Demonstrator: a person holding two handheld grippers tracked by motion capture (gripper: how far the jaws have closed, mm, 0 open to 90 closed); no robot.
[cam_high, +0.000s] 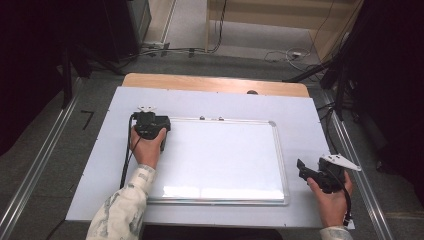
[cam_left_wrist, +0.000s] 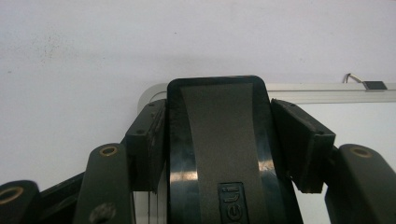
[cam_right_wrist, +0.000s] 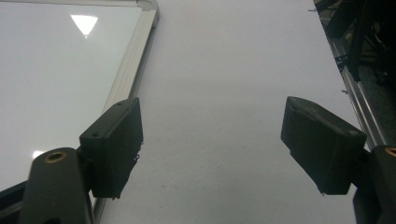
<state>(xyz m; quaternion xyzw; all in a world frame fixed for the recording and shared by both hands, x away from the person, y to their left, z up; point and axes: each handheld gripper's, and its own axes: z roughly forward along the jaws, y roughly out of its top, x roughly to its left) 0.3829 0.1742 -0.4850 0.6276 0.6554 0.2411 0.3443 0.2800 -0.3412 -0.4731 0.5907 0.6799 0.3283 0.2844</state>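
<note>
A white whiteboard (cam_high: 220, 155) with a silver frame lies flat on the white-covered table (cam_high: 305, 115). My left gripper (cam_high: 150, 125) sits at the board's far left corner (cam_left_wrist: 152, 91), shut on a black eraser (cam_left_wrist: 217, 107) that stands upright between its pads (cam_left_wrist: 147, 140). The eraser's embossed back faces the camera. To the right of the board, near the table's front right corner, my right gripper (cam_high: 303, 169) is held by a hand. In the right gripper view it (cam_right_wrist: 224, 149) stands open over the bare table cover (cam_right_wrist: 224, 70), with the board's frame (cam_right_wrist: 135, 60) just to its left.
Two small hanger clips (cam_high: 210, 118) sit on the board's far edge, one of them (cam_left_wrist: 369, 84) in the left gripper view. A small dark object (cam_high: 252, 92) lies at the wooden far edge of the table. Metal rails (cam_high: 360, 170) and cables run along the floor on both sides.
</note>
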